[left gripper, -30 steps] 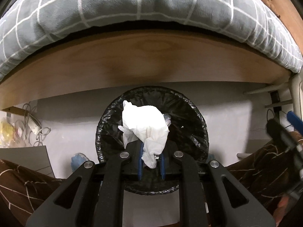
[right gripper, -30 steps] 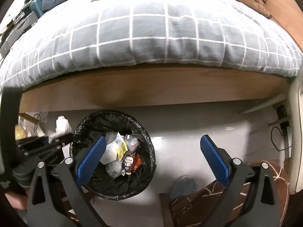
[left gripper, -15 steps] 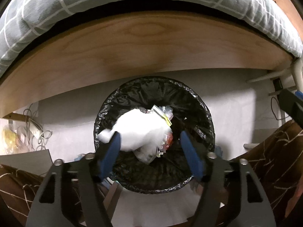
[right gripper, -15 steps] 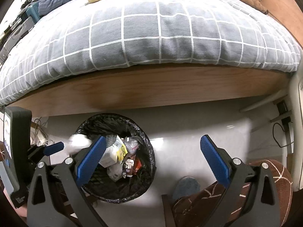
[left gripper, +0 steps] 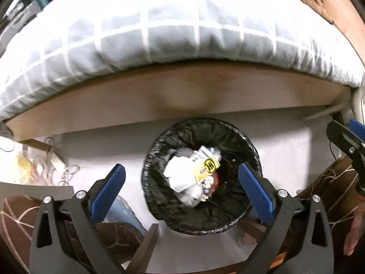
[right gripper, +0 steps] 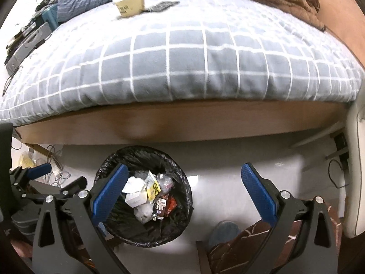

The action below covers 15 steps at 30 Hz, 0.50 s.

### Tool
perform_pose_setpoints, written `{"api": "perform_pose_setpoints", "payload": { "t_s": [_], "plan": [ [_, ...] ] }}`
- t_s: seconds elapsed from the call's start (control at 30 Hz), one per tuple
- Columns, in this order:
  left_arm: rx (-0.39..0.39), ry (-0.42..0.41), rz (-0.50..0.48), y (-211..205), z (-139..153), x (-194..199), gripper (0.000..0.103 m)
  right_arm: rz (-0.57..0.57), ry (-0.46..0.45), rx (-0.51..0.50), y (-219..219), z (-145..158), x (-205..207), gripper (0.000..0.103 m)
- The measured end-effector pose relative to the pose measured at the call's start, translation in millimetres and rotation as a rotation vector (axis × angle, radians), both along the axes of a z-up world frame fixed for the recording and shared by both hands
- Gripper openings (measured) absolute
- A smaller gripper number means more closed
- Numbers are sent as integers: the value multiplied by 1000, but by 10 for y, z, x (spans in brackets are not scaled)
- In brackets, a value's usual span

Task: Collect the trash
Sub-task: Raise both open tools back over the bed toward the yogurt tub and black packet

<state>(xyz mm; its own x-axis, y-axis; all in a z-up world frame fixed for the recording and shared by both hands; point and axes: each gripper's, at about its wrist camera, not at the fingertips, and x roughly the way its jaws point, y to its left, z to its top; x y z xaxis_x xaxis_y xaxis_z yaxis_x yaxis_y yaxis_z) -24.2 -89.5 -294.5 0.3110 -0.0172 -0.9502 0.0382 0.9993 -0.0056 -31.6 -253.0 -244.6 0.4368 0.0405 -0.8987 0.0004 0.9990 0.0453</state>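
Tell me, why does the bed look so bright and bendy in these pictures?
In the left wrist view the checked bedcover is washed out by glare and smeared by blur, while the bin stays clearer. In the right wrist view the bedcover is evenly lit and sharper. In both, the fisheye lens curves the wooden bed frame.

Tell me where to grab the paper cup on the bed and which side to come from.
Judging by the right wrist view, take the paper cup across its side wall, just under the rim. It stands upright on the checked bedcover, so come in level from the near edge of the bed. A dark flat item lies beside it; stay off that side.
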Motion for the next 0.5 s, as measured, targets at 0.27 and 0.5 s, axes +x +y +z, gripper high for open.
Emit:
{"api": "perform_pose_setpoints", "payload": {
  "t_s": [0.27,0.5],
  "plan": [
    [-12,-82,53,205,477,47,97,23,-80,-14,56,437,9,95],
    [-19,-141,71,281,842,181,97,38,-145,-29,61,800,142,95]
  ]
}}
